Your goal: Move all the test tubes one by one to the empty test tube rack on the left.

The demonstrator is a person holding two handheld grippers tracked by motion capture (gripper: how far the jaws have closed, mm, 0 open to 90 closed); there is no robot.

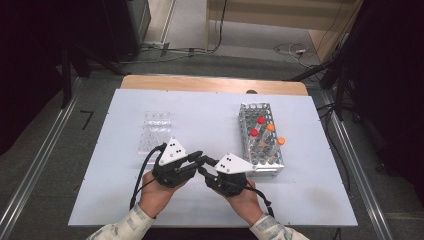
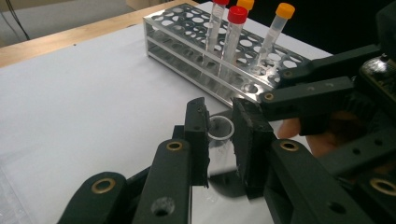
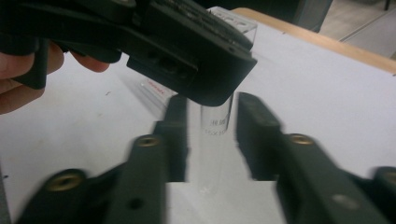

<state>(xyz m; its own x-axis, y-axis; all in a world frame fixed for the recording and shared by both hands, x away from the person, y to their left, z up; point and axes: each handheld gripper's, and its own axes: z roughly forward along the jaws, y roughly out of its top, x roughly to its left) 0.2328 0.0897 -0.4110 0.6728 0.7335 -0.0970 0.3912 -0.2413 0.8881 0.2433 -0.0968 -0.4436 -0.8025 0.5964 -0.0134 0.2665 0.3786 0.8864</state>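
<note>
A clear, uncapped test tube [image 2: 219,130] stands upright between the black jaws of my left gripper [image 2: 219,105], whose pads press on its sides just below the rim. In the right gripper view the same tube [image 3: 215,119] rises between the jaws of my right gripper [image 3: 214,100], with a gap on either side, so that gripper is open. The left gripper's jaw [image 3: 196,51] covers the tube's top there. From above, the left gripper [image 1: 198,156] and the right gripper [image 1: 201,167] meet tip to tip at the table's front middle.
A metal tube rack [image 1: 260,142] stands to the right, holding tubes with red caps [image 1: 254,132] and orange caps [image 1: 281,141]. A clear well plate [image 1: 156,131] lies to the left. White sheet [image 1: 200,110] covers the table; cables lie on the floor behind.
</note>
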